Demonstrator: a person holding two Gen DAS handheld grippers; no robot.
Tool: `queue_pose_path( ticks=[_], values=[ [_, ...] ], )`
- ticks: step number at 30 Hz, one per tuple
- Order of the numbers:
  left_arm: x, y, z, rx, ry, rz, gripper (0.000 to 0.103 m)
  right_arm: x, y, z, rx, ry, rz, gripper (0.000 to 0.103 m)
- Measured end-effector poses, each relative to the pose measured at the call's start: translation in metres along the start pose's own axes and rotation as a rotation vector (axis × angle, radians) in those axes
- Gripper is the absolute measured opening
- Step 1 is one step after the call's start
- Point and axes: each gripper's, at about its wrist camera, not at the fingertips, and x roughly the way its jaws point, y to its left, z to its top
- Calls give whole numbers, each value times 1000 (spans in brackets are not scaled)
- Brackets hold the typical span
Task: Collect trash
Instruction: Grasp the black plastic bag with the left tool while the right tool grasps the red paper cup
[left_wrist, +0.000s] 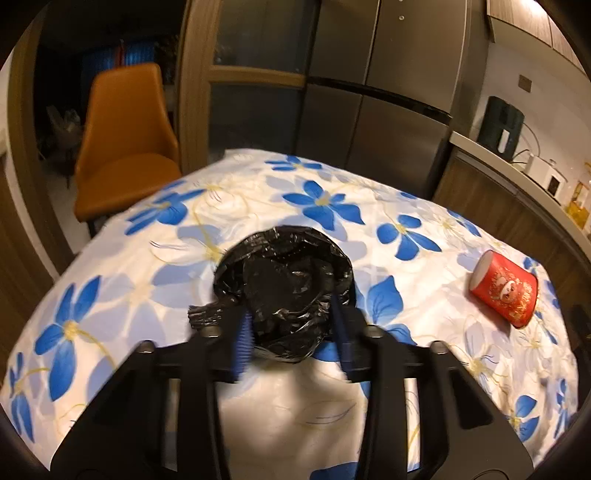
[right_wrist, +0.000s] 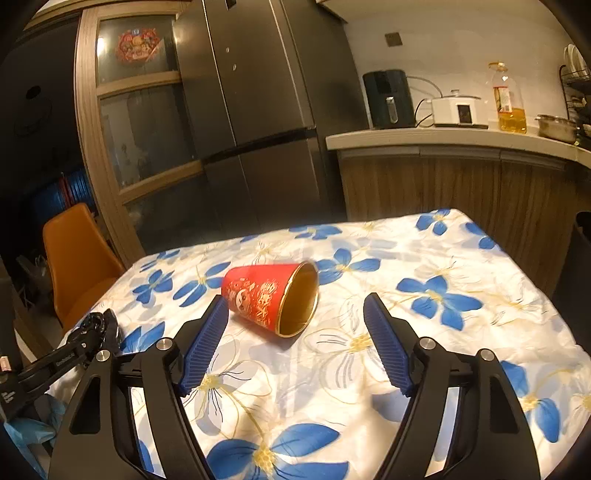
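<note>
Left gripper (left_wrist: 291, 332) is squeezing the bin's black liner (left_wrist: 284, 280) to steady it, while the wide-open, empty right gripper (right_wrist: 295, 314) is lining up on the tipped red cup (right_wrist: 271, 299).

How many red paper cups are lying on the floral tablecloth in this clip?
1. The red paper cup lies on its side on the floral tablecloth, just ahead of the right gripper, mouth toward the camera. No others show; the table's near edge is hidden.

left wrist: close, down over table (left_wrist: 480, 369) | right wrist: likewise | share cup (right_wrist: 271, 297)
</note>
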Motion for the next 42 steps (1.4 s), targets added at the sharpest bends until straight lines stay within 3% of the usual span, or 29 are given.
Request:
queue_pose_path(
  ticks=[2, 7, 18, 30, 34, 42],
  values=[
    [4, 1, -1, -3, 13, -15, 19, 7, 1, -1, -2, 14, 2, 70],
    [-1, -5, -2, 20, -3, -52, 10, 27, 4, -4, 6, 55, 28, 66],
    [-24, -50, -8, 94, -62, -155, 10, 63, 3, -5, 44, 131, 41, 53],
    [-17, -56, -13, 110, -34, -164, 10, 68, 7, -7, 23, 149, 131, 21],
    [-18, -57, -13, 117, -42, -164, 10, 62, 14, -5, -9, 126, 153, 4],
    [-31, -63, -14, 129, -64, -158, 10, 32, 22, 1, -55, 61, 137, 4]
  ],
)
